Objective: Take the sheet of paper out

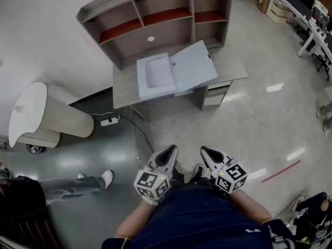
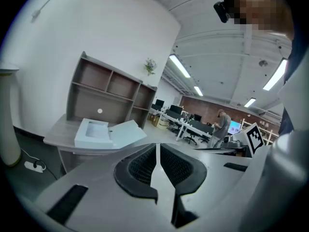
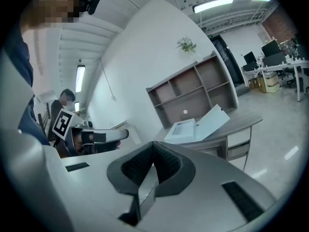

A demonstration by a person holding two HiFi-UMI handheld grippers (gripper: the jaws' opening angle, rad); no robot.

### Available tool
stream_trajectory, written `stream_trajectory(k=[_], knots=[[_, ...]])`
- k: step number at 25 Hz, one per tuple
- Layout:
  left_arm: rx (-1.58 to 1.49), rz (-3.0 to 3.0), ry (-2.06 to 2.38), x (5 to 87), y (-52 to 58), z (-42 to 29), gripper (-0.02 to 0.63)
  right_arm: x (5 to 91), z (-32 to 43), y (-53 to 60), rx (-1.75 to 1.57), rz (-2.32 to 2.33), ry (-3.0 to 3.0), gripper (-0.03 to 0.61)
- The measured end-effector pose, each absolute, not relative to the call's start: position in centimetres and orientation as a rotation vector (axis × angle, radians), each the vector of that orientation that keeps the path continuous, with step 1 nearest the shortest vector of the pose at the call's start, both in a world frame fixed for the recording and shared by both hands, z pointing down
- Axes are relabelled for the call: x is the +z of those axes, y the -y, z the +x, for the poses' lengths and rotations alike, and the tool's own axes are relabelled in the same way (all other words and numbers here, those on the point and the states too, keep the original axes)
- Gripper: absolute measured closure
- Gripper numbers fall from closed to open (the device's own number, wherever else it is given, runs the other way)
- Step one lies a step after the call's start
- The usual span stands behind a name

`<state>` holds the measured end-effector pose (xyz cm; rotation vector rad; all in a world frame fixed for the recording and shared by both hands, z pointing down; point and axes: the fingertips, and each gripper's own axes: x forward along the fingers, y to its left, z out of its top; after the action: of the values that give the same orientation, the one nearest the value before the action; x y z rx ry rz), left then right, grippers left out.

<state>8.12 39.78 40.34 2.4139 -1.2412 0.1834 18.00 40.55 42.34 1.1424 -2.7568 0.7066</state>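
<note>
A pale blue box file (image 1: 155,77) lies open on the grey desk (image 1: 124,90), its lid (image 1: 194,65) folded out to the right. A white sheet of paper (image 1: 157,72) rests inside the tray. Both grippers are held close to the person's body, far from the desk. My left gripper (image 1: 171,149) is shut with nothing in it, and my right gripper (image 1: 205,150) is likewise shut and empty. The left gripper view shows the box file (image 2: 94,132) beyond the closed left gripper (image 2: 157,146). In the right gripper view the box file (image 3: 186,129) lies ahead of the right gripper (image 3: 152,145).
The desk carries a hutch of shelves (image 1: 155,14) and has drawers (image 1: 218,92) at its right. A white rounded cabinet (image 1: 36,113) and a power strip (image 1: 110,121) are at the left. A person's legs (image 1: 78,183) stand nearby. Office desks (image 1: 311,14) fill the far right.
</note>
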Motion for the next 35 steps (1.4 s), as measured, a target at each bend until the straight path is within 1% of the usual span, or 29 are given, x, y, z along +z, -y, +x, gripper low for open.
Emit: stream_trajectory(k=[10, 20, 27, 35], knots=[[0.088, 2.319, 1.312, 41.1, -39.3, 2.2, 0.575, 43.6, 14.5, -39.0, 0.792, 1.149, 2.684, 0.565], [-0.002, 2.34, 1.282, 40.7, -36.4, -4.2, 0.575, 43.6, 11.2, -36.2, 0.8, 1.337, 2.578, 0.565], [-0.008, 2.316, 1.246, 42.5, -34.5, -8.0, 0.575, 42.5, 7.9, -35.1, 0.54, 1.378, 2.533, 0.565], [0.027, 2.29, 1.182, 43.9, -33.0, -7.9, 0.575, 42.9, 6.8, -34.3, 0.395, 1.346, 2.465, 0.565]])
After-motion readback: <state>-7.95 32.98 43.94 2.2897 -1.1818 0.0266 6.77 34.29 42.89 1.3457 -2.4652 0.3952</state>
